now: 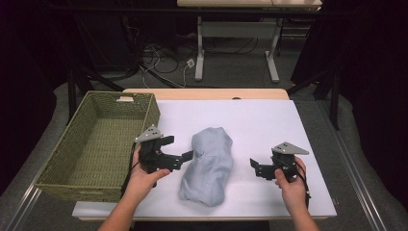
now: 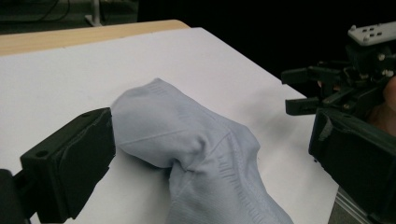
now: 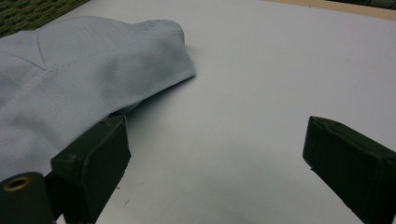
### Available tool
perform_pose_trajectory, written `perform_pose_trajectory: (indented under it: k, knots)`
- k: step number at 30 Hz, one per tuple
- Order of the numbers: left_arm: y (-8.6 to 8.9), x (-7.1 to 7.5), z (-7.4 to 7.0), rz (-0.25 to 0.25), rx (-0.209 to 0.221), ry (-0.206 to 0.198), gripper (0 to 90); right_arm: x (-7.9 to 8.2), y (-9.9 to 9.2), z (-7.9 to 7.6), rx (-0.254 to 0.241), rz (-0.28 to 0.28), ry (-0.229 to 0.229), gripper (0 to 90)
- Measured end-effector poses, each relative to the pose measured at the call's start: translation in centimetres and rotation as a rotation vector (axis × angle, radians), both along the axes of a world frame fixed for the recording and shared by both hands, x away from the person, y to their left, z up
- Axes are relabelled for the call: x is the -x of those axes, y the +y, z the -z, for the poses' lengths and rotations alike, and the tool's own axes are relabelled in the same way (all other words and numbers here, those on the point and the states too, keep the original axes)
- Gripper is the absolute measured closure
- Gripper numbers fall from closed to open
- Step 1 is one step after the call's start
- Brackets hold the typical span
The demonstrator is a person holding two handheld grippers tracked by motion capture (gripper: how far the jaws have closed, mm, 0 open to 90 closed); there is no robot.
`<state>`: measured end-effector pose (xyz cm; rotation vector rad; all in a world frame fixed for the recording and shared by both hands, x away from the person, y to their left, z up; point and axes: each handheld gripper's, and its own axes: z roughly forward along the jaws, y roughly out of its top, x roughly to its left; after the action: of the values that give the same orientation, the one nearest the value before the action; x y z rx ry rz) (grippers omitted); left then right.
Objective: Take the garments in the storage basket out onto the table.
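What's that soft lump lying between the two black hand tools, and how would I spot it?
Start at the white table top; a green woven basket sits at its left edge. Right of it, mid-table, lies a bunched pale blue-grey cloth: the one soft, crumpled thing among hard black tools.

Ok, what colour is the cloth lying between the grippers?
Pale blue-grey, plain with a fine ribbed weave; the cloth shows best in the right gripper view.

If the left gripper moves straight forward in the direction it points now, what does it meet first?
Most likely the light grey cloth: it lies directly ahead between the open fingers of the left gripper, already close to one of them. Depth is hard to judge.
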<state>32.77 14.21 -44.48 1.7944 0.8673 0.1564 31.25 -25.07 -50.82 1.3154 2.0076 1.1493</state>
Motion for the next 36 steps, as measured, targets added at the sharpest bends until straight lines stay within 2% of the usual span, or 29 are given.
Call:
perform_pose_trajectory:
  k: [4, 7, 9, 10, 11, 12, 16, 19, 21, 28, 34, 36]
  knots:
    - [1.3, 0.0, -0.9, -0.009, 0.021, -0.003, 0.8, 0.1, 0.1, -0.2, 0.002, -0.003, -0.004, 7.0]
    - [2.2, 0.0, -1.5, -0.036, 0.032, -0.019, 2.1, 0.1, 0.0, -0.4, -0.001, -0.009, -0.011, 7.0]
    - [3.4, 0.0, -2.2, -0.065, 0.025, -0.033, 2.1, 0.2, 0.0, -0.5, -0.007, -0.006, -0.011, 7.0]
    - [3.4, 0.0, -2.2, -0.065, 0.025, -0.033, 2.1, 0.2, 0.0, -0.5, -0.007, -0.006, -0.011, 7.0]
    - [4.4, 0.1, -2.8, -0.092, 0.025, -0.046, 2.1, 0.2, 0.0, -0.6, -0.005, -0.009, -0.012, 7.0]
    - [4.4, 0.1, -2.8, -0.092, 0.025, -0.046, 2.1, 0.2, 0.0, -0.6, -0.005, -0.009, -0.012, 7.0]
    - [6.4, 0.4, -3.8, -0.147, 0.04, -0.07, 2.1, 0.3, 0.2, -0.6, -0.008, -0.007, -0.01, 7.0]
    - [7.8, 0.8, -4.8, -0.184, 0.102, -0.058, 2.1, 0.4, 0.3, -0.7, -0.006, -0.013, -0.015, 7.0]
    - [8.5, 1.1, -5.1, -0.198, 0.111, -0.068, 2.1, 0.5, 0.3, -0.8, -0.005, -0.012, -0.013, 7.0]
    - [10.4, 1.8, -5.1, -0.245, 0.092, -0.073, 2.7, 0.6, 0.2, -0.9, -0.006, -0.006, -0.022, 7.0]
    - [12.4, 2.1, -3.9, -0.3, 0.118, -0.098, 2.7, 0.5, 0.1, -0.8, -0.002, -0.006, -0.014, 7.0]
    - [13.0, 2.1, -3.5, -0.31, 0.106, -0.089, 2.7, 0.4, 0.1, -0.6, -0.002, -0.01, -0.021, 7.0]
